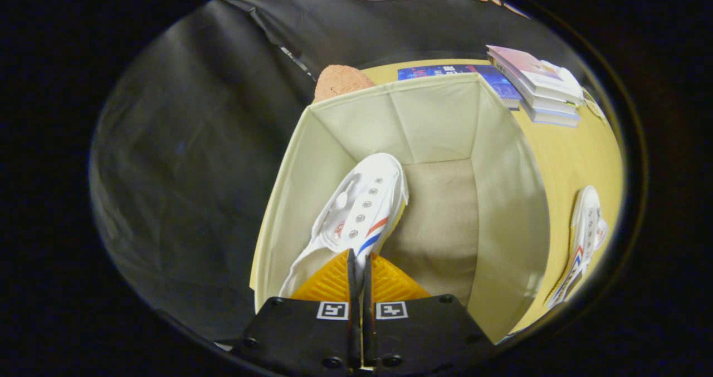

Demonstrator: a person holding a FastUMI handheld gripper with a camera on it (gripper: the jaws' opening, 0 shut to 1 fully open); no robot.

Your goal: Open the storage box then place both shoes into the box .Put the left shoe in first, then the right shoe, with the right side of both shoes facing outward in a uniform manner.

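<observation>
Right at the front, the gripper (359, 265) has its two orange fingers (328, 282) pinched almost together, and a thin white edge of the shoe (362, 210) runs between them, so I judge it is clamped on that shoe's collar or heel. The shoe hangs just ahead of the fingers, toe towards twelve o'clock, down inside the box (501, 199), lying against the wall at nine o'clock. Its eyelets and red and blue stripes face up and towards three o'clock. Whether it rests on the box floor or is held off it, I cannot tell.

The box stands open, so the opening step looks done. Its floor on the three o'clock side is bare, with room for a second shoe.

Out on the yellow table (557, 160), at about three o'clock from the box and well apart from it, the other shoe (585, 238) lies waiting. So by my reckoning: one shoe going in, not yet let go, one left to fetch.

Farther off, at one o'clock, sits a stack of books (540, 84), and at eleven o'clock something brownish (340, 82) peeks over the box's far rim.
</observation>
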